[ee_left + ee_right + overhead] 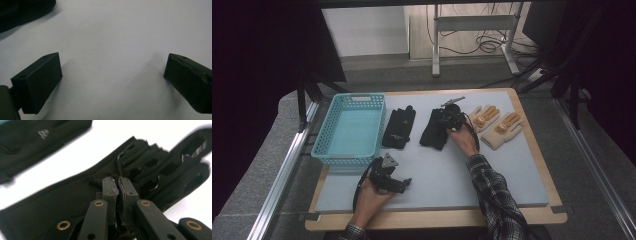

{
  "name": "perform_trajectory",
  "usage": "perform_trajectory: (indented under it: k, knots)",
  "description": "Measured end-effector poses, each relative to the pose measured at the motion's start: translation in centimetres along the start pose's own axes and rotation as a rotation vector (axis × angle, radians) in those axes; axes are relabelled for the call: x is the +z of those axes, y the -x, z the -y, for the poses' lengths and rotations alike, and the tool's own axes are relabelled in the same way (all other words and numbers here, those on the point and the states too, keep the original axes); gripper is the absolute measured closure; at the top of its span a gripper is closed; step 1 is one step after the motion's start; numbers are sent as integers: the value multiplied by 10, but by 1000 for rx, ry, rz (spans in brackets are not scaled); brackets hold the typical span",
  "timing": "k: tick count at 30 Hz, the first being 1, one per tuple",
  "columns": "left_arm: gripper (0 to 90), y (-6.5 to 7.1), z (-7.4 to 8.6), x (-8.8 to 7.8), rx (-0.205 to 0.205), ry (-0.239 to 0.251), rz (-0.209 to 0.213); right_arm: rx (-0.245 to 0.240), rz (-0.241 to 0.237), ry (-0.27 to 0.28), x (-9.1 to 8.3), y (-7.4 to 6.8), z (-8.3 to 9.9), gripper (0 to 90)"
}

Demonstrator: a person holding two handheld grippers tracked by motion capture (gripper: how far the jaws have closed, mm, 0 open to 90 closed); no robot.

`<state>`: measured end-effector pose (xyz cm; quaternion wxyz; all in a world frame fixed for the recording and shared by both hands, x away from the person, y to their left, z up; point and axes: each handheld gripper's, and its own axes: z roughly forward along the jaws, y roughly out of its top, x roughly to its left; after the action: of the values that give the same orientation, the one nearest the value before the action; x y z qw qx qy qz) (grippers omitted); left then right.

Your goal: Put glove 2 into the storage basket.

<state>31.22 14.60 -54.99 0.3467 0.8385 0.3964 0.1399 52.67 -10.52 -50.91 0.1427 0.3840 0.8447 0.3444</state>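
A: At the table (pixel 492 190), the right gripper (pixel 451 118) has its jaws pinched together on the fabric of a black glove (pixel 434 131), which lies flat at mid-table between a second black glove (pixel 399 128) and a tan pair (pixel 494 125). Seen from the right gripper view, the pads (pixel 110 188) bite a thin fold of the glove (pixel 75 202) near where its fingers begin.

B: And the left gripper (pixel 388 180)?

A: Resting low at the near edge, jaws wide apart with nothing between them over bare table (pixel 112 37).

B: How best to finish the pick?

A: Likely lift straight up and slowly, so the thin pinch does not slip; then carry it left, clear of the other glove, and lower it well inside the blue basket (pixel 332 150) before letting go.
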Motion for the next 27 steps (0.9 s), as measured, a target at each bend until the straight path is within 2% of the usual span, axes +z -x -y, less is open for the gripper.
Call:
perform_trajectory:
  k: [4, 7, 8, 9, 10, 11, 12, 14, 15, 16, 19, 21, 22, 24, 27]
  knots:
    - [19, 0, 0, 0, 2, 0, 0, -7, -20, 17, -12, -1, -3, 834]
    - [20, 0, 0, 0, -1, 1, 0, -30, -65, 42, -32, -7, -6, 834]
    - [20, 0, 0, 0, -1, 1, 0, -30, -65, 42, -32, -7, -6, 834]
    - [20, 0, 0, 0, 1, 1, -1, -33, -106, 48, -43, -12, -6, 834]
    - [20, 0, 0, 0, 1, 1, -1, -33, -106, 48, -43, -12, -6, 834]
    - [20, 0, 0, 0, 1, -1, -1, -51, -125, 55, -55, -19, -5, 833]
    - [20, 0, 0, 0, 1, -1, -1, -51, -125, 55, -55, -19, -5, 833]
    - [20, 0, 0, 0, 2, 0, -1, -58, -151, 65, -66, -27, -3, 833]
    - [20, 0, 0, 0, 2, 0, -2, -84, -177, 66, -77, -35, -1, 833]
    - [20, 0, 0, 0, 2, 0, -2, -84, -177, 66, -77, -35, -1, 833]
    - [20, 0, 0, 0, -1, 2, -1, -106, -207, 66, -92, -48, 6, 833]
    - [21, 0, 0, 0, -1, 0, -2, -121, -227, 60, -100, -59, 18, 831]
    - [21, 0, 0, 0, -1, 0, -2, -121, -227, 60, -100, -59, 18, 831]
    - [21, 0, 0, 0, 2, 0, -3, -122, -238, 43, -101, -66, 31, 831]
    - [21, 0, 0, 0, 0, 2, -3, -115, -243, 33, -98, -68, 40, 830]
